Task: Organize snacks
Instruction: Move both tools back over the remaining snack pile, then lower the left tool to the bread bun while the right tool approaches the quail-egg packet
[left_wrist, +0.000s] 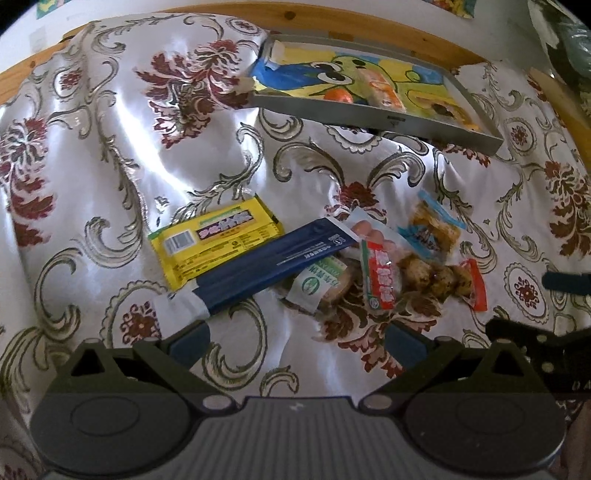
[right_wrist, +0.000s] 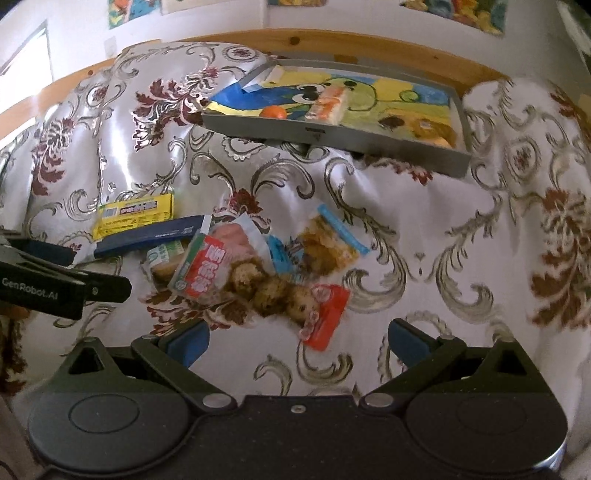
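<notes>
Left claw: the left claw (left_wrist: 297, 341) was wide apart and held nothing, low over the shiny white cloth with dark red flowers (left_wrist: 110, 147).
Yellow pack: a flat yellow snack pack (left_wrist: 214, 242) lay on the cloth at the left end of the pile.
Blue pack: a long dark blue packet (left_wrist: 273, 260) lay partly on the yellow pack.
Middle of pile: a red and clear bag of sausages (right_wrist: 218, 266) lay on a small green and white pack (right_wrist: 162, 256).
Right of pile: a clear bag of brown balls with a red end (right_wrist: 291, 299) lay just beside a blue-edged bag of brown bits (right_wrist: 325, 243).
Tray: a grey tray with a cartoon picture inside (right_wrist: 332, 138) sat behind the pile, with an orange ball (right_wrist: 274, 112) in it.
Right claw: the right claw (right_wrist: 299, 341) was wide apart and empty, near the red end.
</notes>
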